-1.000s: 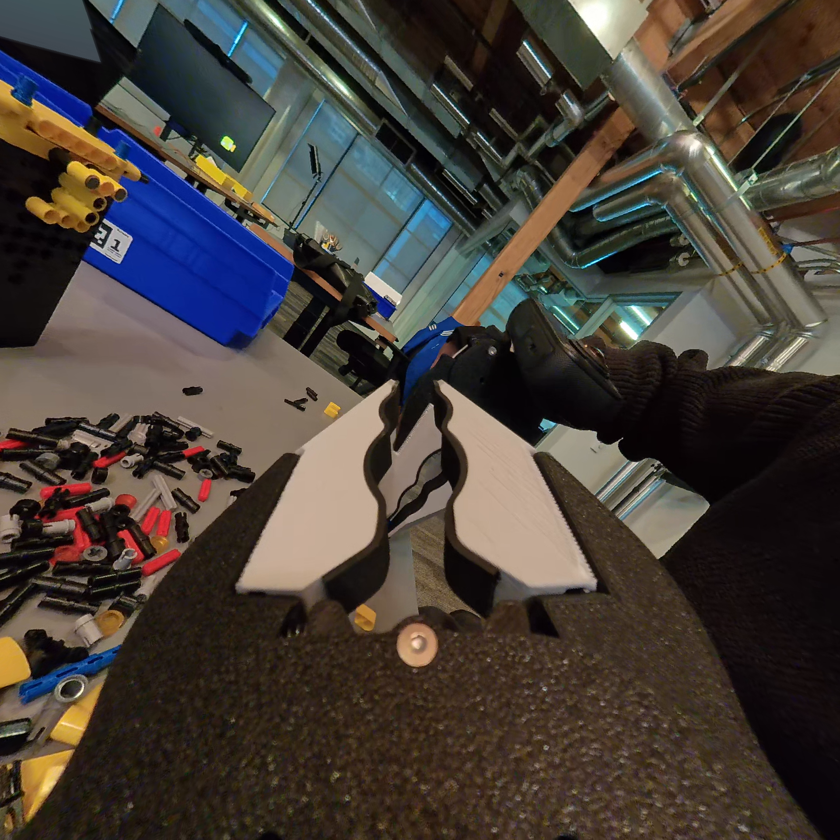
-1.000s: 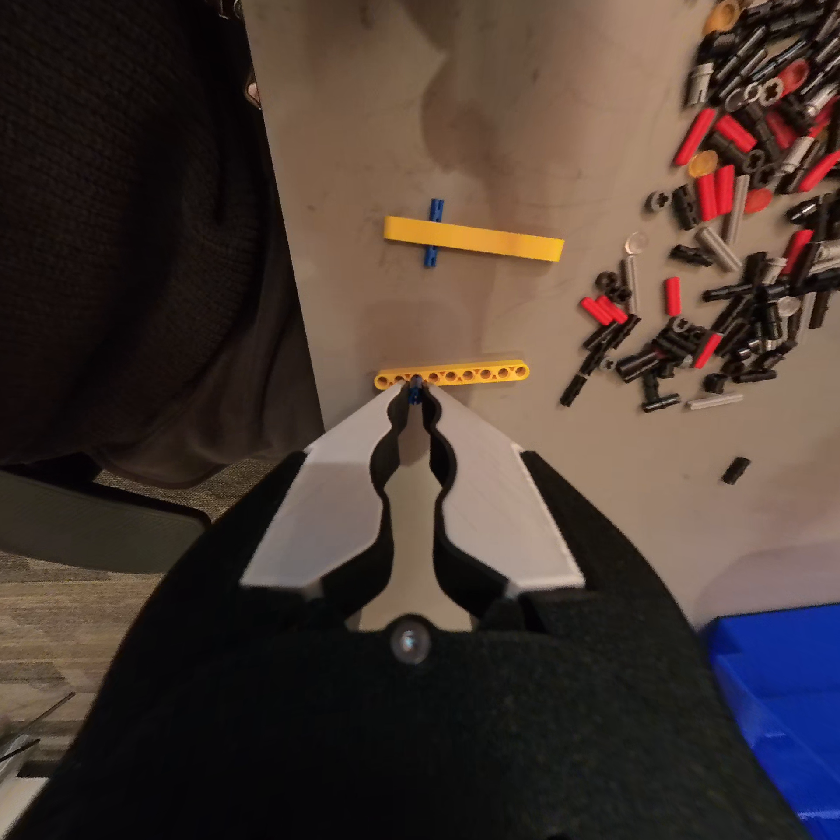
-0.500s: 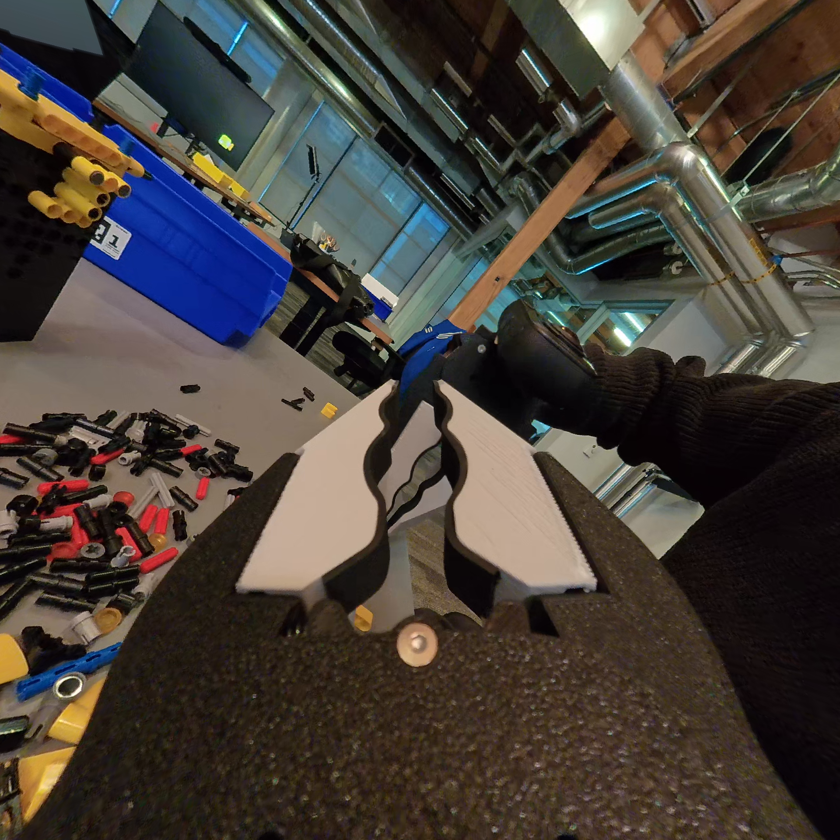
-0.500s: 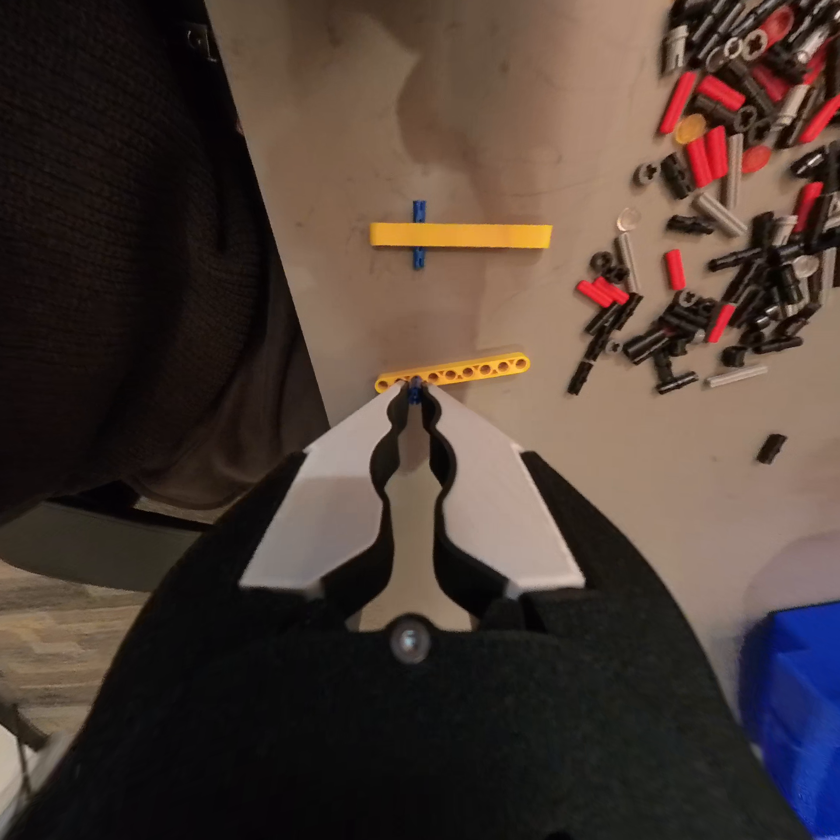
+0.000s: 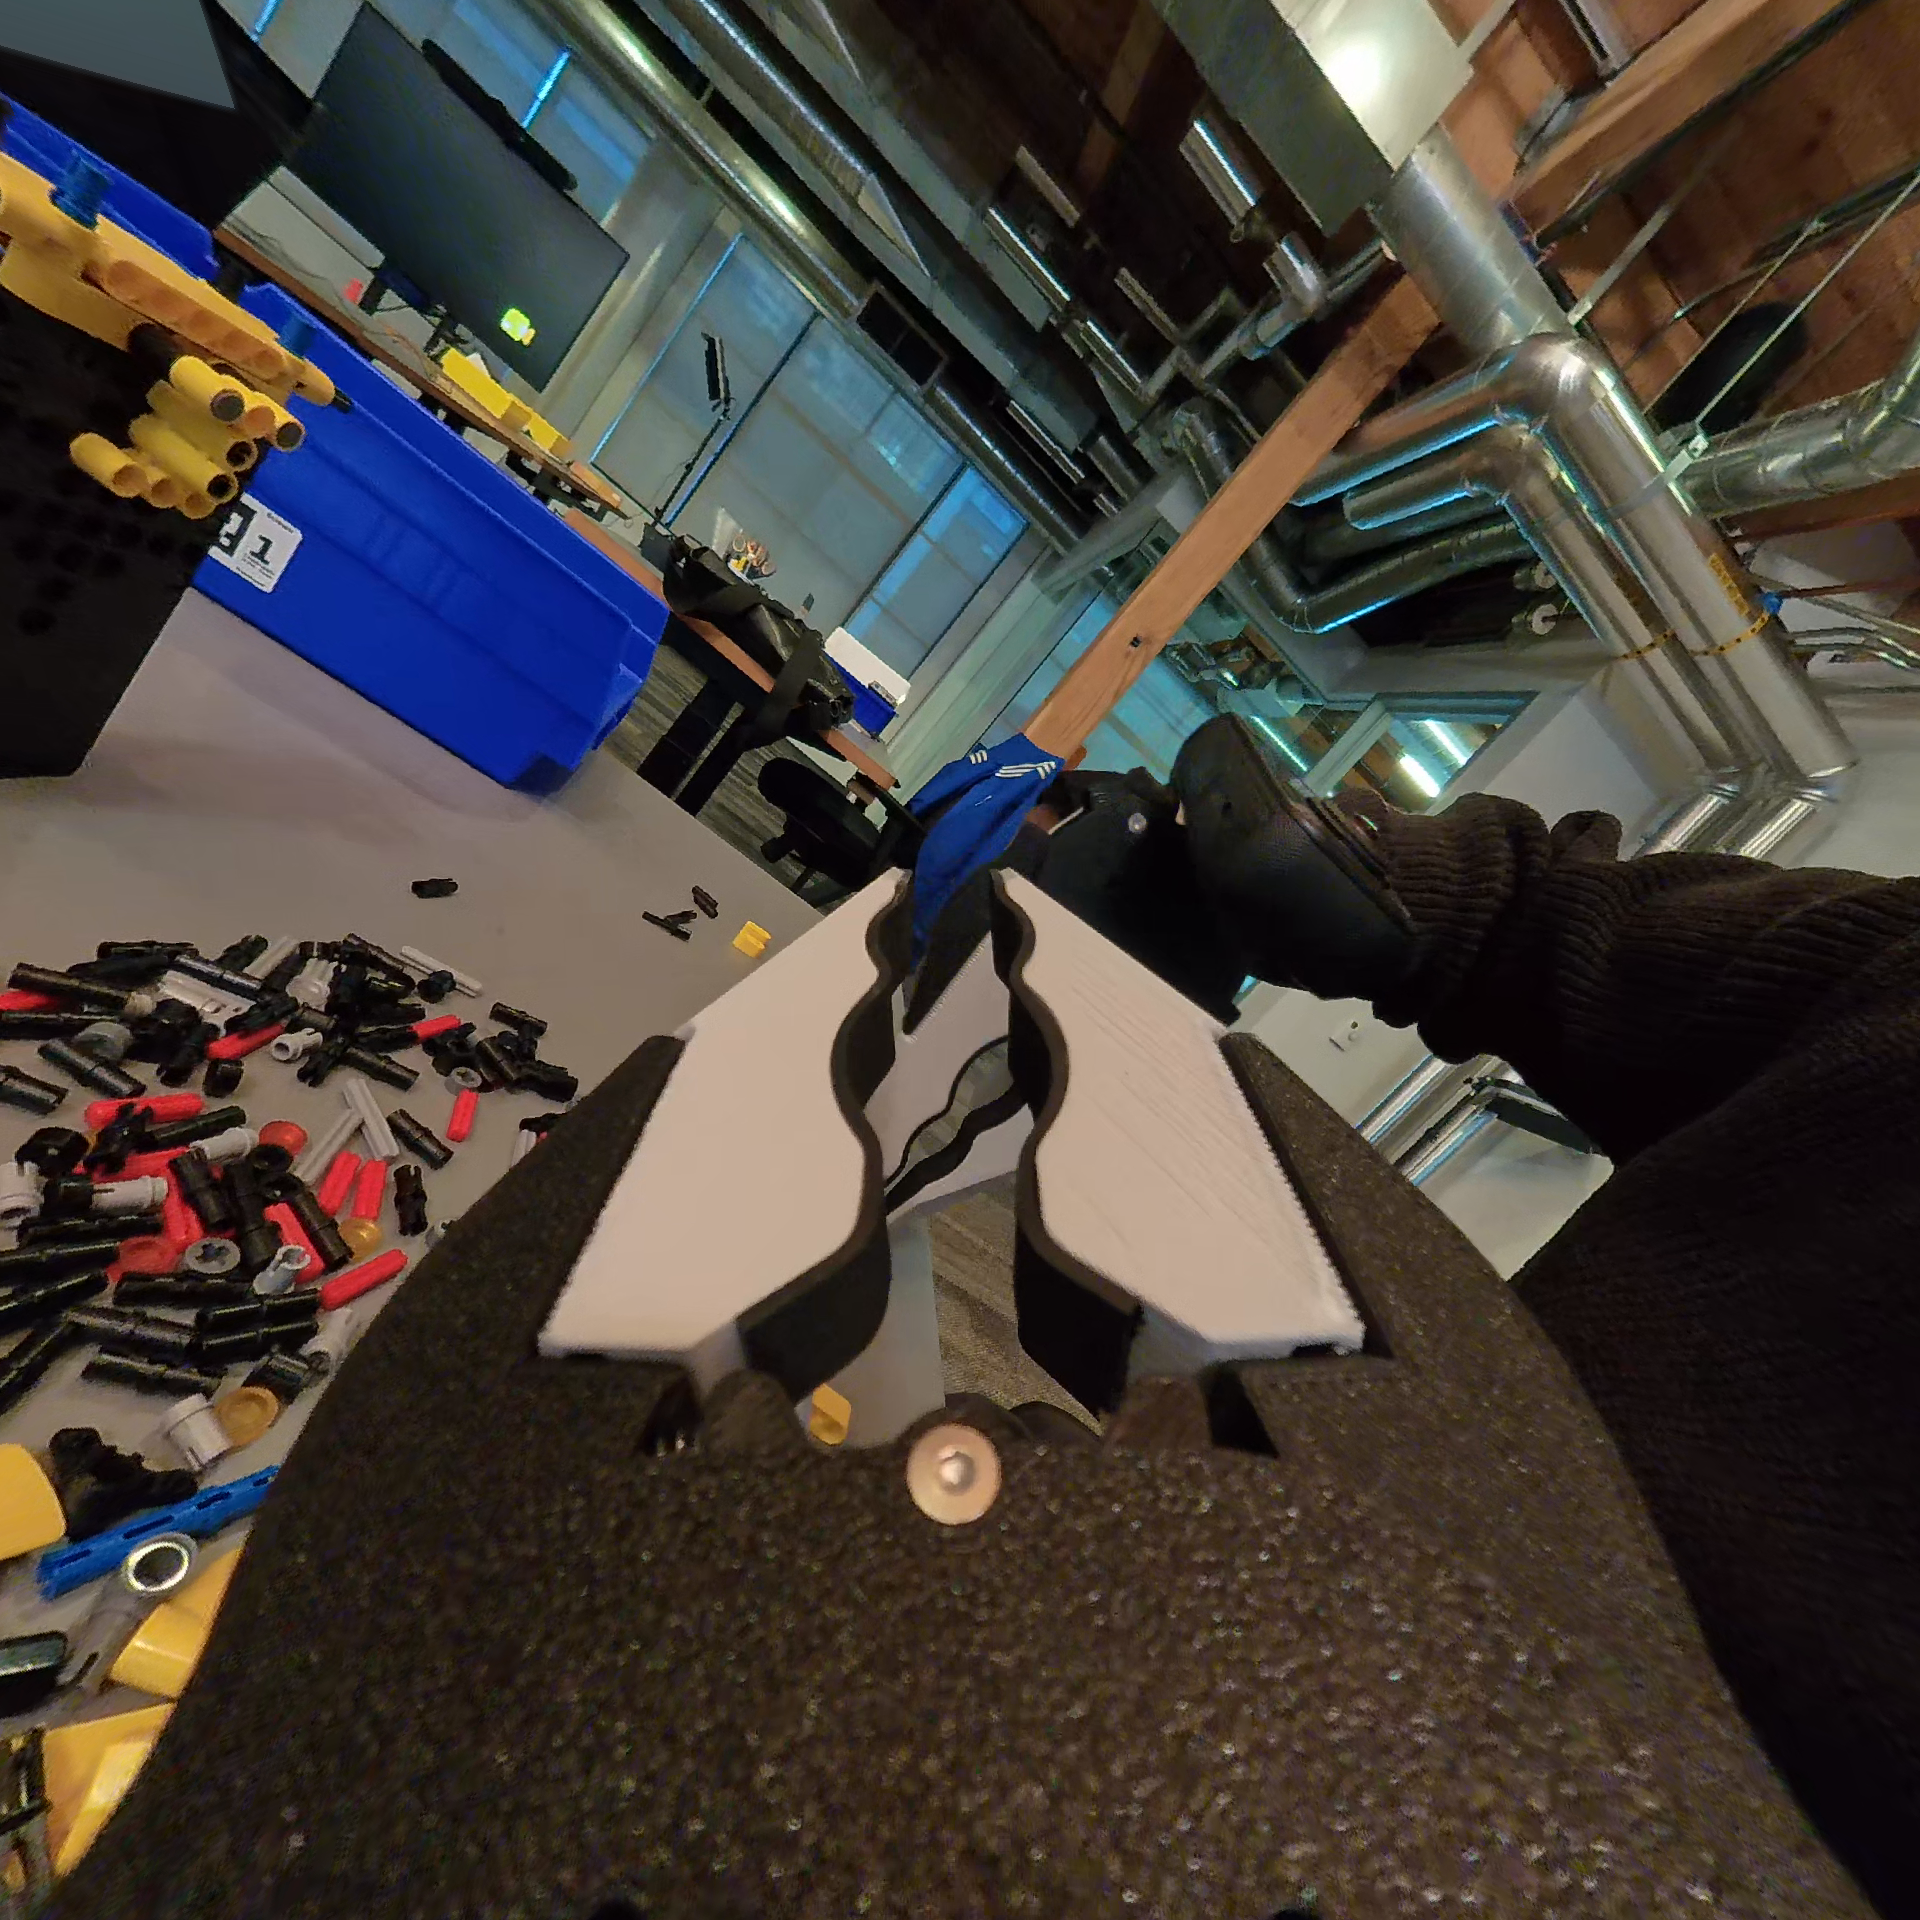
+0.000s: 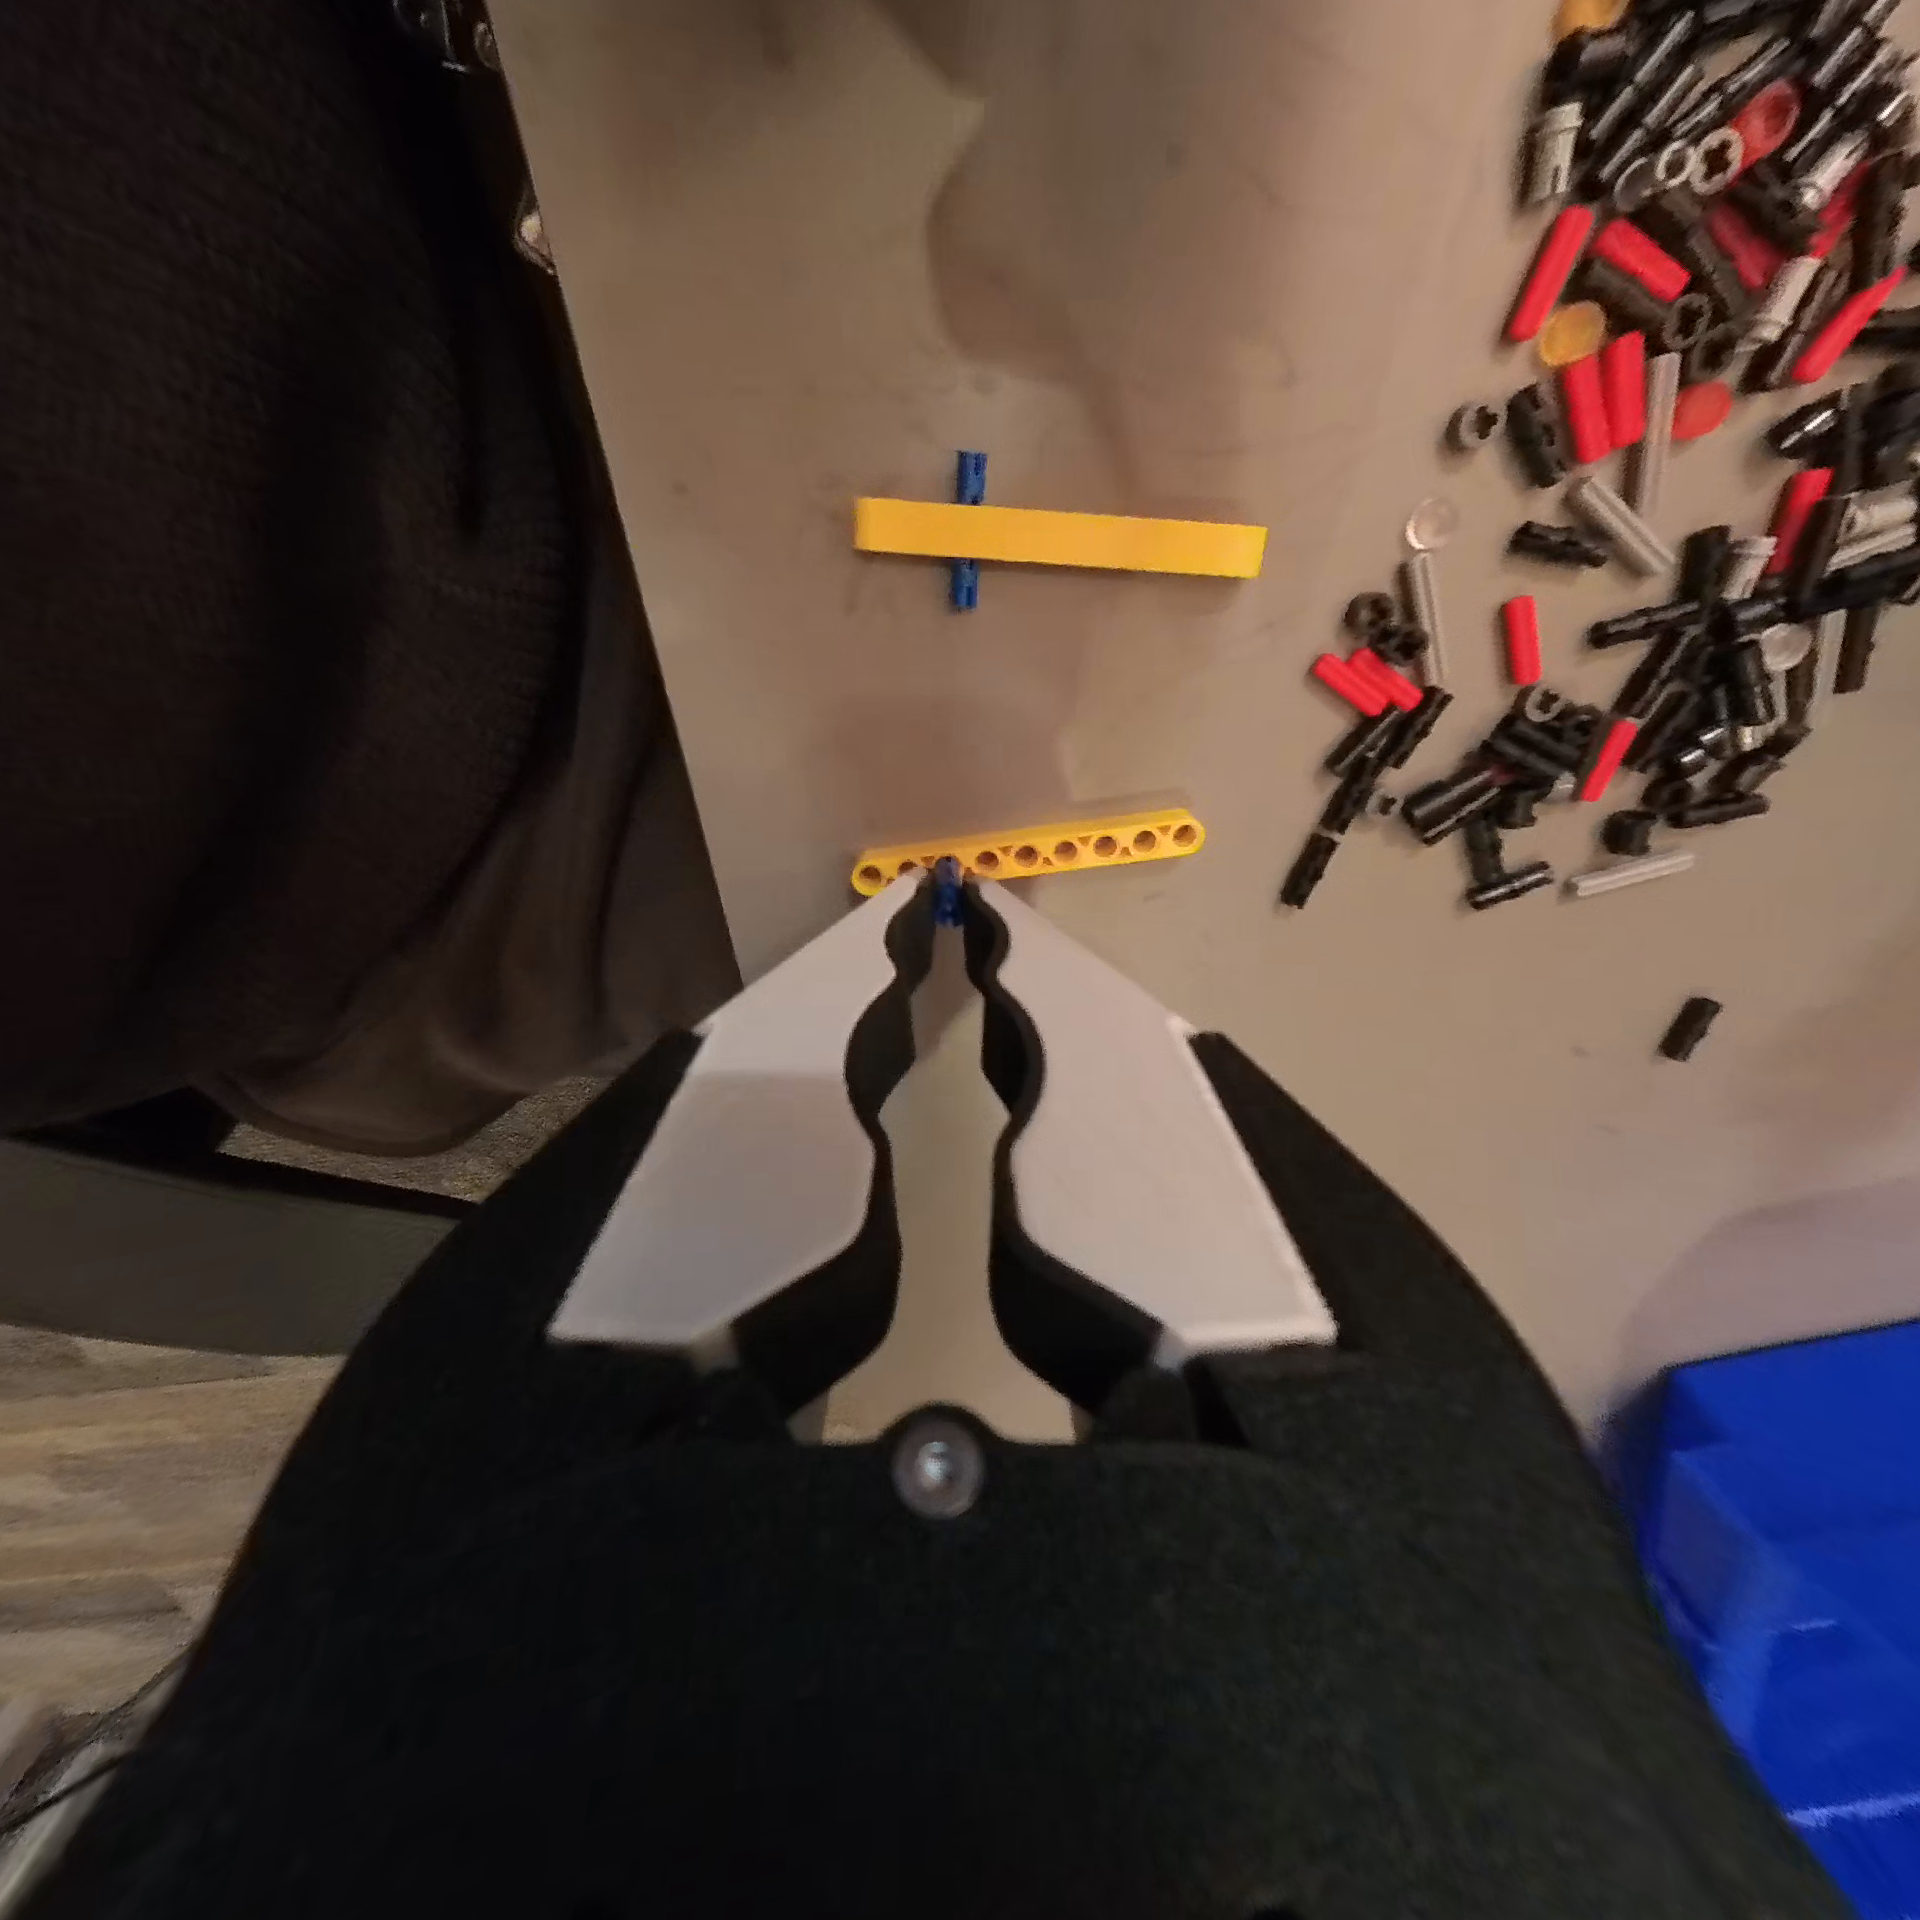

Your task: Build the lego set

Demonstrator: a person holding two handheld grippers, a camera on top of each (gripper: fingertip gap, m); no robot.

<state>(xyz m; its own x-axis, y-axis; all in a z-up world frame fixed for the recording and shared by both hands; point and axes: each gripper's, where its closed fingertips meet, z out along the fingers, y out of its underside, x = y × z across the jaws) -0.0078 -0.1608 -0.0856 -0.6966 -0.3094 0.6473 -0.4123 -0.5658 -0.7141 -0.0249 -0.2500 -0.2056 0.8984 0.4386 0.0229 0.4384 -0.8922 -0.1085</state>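
Observation:
My right gripper (image 6: pixel 945 902) is shut on a small blue pin (image 6: pixel 945 900). The pin's tip sits at a hole near the left end of a yellow beam with holes (image 6: pixel 1029 852), which lies by the table's edge. Farther off lies a second yellow beam (image 6: pixel 1060 535) with a blue pin (image 6: pixel 966 473) through it. My left gripper (image 5: pixel 948 883) is slightly open and empty, raised above the table and pointing at the right gripper's body (image 5: pixel 1132 862) and the dark-sleeved arm (image 5: pixel 1558 935) that holds it.
A pile of black, red and grey pins (image 6: pixel 1704 436) lies to the right on the grey table (image 6: pixel 1143 260); it also shows in the left wrist view (image 5: pixel 208 1122). A blue bin (image 5: pixel 436 592) and a black box with a yellow assembly (image 5: pixel 135 343) stand at the back. Another blue bin (image 6: pixel 1787 1621) is near right. The gap from one gripper's tips to the other's is roughly 15 cm.
The right gripper has kept its hold on the blue pin at the holed beam, whose right end has swung slightly upward in the view. The left gripper has hardly moved.

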